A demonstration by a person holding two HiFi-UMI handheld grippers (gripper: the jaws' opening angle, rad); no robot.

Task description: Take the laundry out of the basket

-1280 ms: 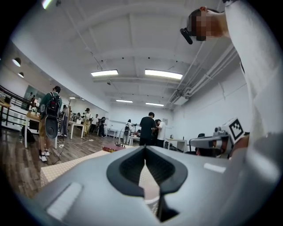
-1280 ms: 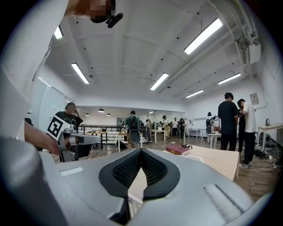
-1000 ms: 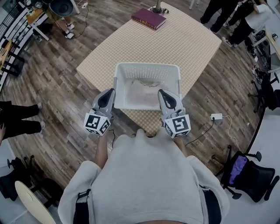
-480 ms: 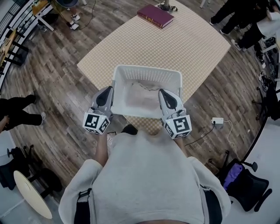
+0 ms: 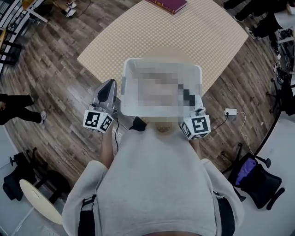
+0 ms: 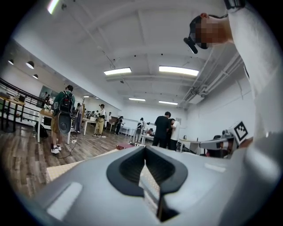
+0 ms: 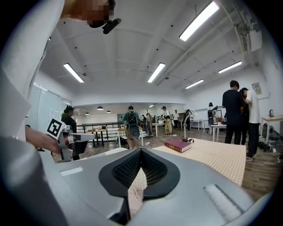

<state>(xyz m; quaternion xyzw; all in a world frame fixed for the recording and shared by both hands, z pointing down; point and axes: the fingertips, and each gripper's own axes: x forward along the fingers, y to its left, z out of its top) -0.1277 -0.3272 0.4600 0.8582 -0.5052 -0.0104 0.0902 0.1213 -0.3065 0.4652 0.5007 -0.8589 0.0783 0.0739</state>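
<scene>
**Basket at near table corner; both grippers shut, nothing held**

Nearest, the lower centre of the head view is filled by a grey sweater [image 5: 156,184]. Just beyond it the L gripper [image 6: 144,148] is held at the left side of the white basket [image 5: 125,90], tip just beside the left wall; contact can't be confirmed. In the L gripper view its jaws are seen tip to tip w/ nothing btwn them. Only checked cloth is seen through the slot lower down. The R gripper [image 7: 140,151] is held at the basket's near right corner, its marker cube [image 5: 196,126] just off the rim. Its jaws are likewise closed tip to tip, nothing gripped.

The basket is sited at the near corner of the table [image 5: 138,32], btwn the two grippers. Whether it rests there or is raised can't be told. Its inside can't be made out, so the laundry can't be placed.

Beyond the basket's far rim an open stretch of checked tabletop runs to a maroon book [image 5: 169,4] at the far edge. Left of the table edge, open wood floor [image 5: 60,73] is seen, w/ a person's legs [image 5: 18,110] well apart at far left. Right of the table the room is tighter. A power strip [image 5: 229,112] w/ cable lies on the floor near that corner, an office chair [image 5: 258,182] is parked near right, and more people [image 5: 262,18] are seen far right.
</scene>
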